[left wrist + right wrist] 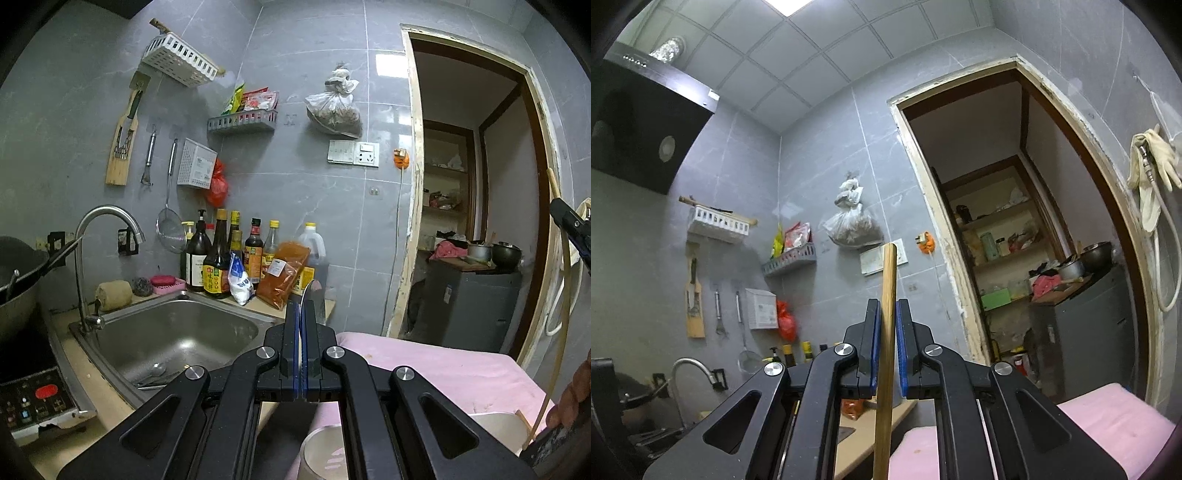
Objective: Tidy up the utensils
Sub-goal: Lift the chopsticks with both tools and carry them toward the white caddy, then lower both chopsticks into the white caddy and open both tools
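Observation:
My left gripper [301,308] is shut on a metal spoon [313,301] whose bowl sticks up past the fingertips, held above the counter edge by the sink. My right gripper [887,308] is shut on a wooden chopstick [887,332] that stands nearly upright between the blue pads [874,343]. The right gripper shows at the right edge of the left wrist view [570,229], with the chopstick [563,295] running down to a white container [495,430]. A metal cup [321,454] sits below my left gripper. More utensils [153,374] lie in the sink [177,332].
Sauce bottles [218,258] and a spice bag [284,273] line the counter behind the sink. A tap [92,258] stands at the left, a wok [18,273] and induction cooker [33,398] further left. A pink cloth [443,369] covers the surface at right. A doorway [472,184] opens behind.

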Motion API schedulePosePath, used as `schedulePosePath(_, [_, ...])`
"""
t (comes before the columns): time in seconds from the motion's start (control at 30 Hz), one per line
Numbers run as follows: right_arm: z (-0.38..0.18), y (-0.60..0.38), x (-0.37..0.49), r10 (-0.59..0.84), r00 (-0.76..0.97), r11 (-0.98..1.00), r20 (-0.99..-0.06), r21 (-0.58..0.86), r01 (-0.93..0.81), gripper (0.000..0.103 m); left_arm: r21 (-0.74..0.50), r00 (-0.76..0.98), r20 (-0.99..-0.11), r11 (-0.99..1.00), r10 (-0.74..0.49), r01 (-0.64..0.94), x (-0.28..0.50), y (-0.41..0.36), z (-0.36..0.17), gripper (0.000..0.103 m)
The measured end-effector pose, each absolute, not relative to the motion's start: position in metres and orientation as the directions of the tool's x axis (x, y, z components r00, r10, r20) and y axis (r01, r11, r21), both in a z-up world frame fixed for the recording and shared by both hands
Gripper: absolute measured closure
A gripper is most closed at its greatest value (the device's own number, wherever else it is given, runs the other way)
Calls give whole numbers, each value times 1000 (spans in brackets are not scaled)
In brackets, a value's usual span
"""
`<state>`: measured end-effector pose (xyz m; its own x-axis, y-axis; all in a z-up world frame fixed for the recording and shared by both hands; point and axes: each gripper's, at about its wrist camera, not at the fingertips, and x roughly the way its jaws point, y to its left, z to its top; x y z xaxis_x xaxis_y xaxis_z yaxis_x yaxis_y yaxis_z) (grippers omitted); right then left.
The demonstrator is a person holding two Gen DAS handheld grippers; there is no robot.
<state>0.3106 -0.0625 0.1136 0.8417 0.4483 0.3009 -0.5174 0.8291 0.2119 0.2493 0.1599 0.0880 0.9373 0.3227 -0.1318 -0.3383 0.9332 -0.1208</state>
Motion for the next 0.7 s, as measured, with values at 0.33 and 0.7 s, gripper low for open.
schedulePosePath(0.33, [117,-62,317,398,873,859,283,220,-463,97,-122,938,-146,935,314,-333,252,157,86,103])
schedulePosePath(0.7, [118,-55,322,419,874,863,248,191,-468,97,-132,937,-157,933,313,-334,253,158,83,103])
